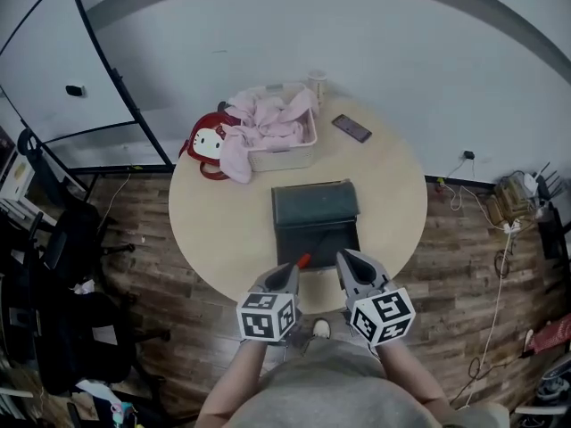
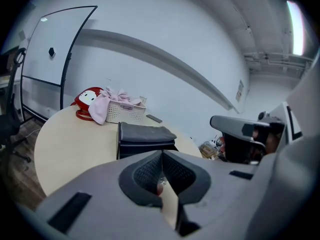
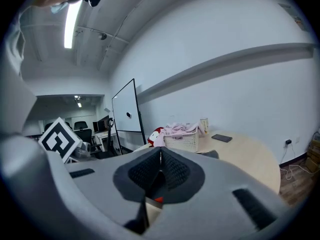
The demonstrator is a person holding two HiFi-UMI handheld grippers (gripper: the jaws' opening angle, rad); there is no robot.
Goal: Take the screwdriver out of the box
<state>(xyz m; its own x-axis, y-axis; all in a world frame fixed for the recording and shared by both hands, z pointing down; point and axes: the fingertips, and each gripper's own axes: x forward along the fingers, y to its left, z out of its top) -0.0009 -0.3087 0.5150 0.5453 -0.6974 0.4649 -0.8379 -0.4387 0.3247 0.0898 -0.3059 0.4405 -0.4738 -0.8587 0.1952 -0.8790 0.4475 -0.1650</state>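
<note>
While the left gripper (image 1: pixel 289 271) is hovering at the table's (image 1: pixel 223 234) near edge, just in front of the box (image 1: pixel 314 201), the screwdriver (image 1: pixel 303 260) is showing as a small red-orange handle end poking out past its tip. It is sitting at the box's front rim rather than down inside. In the left gripper view the jaws are pressing almost together, with a slim glinting sliver and a reddish spot caught in the seam. I judge this to be the screwdriver, already pinched and lifted out. The right gripper (image 1: pixel 344 259) is waiting just beside the left one. Its jaws are meeting flat with nothing between them, and only a red speck is peeking from below.

The step in hand seems to be the withdrawal itself. The next move is probably calling for a steady carry clear of the box and a gentle set-down on bare tabletop, with the grip kept firm, since a thin, smooth shaft could be twisting or slipping between the pads.

The box is lying open. It is dark, rectangular and matte, with its lid folded toward the far side. The tabletop is looking round, pale and smooth. The jaw pads are showing a dark, finely ribbed, rubbery face set in grey plastic shells. Farther back, a white perforated basket (image 1: pixel 287 157) is holding soft pink cloth (image 1: pixel 268 119).
</note>
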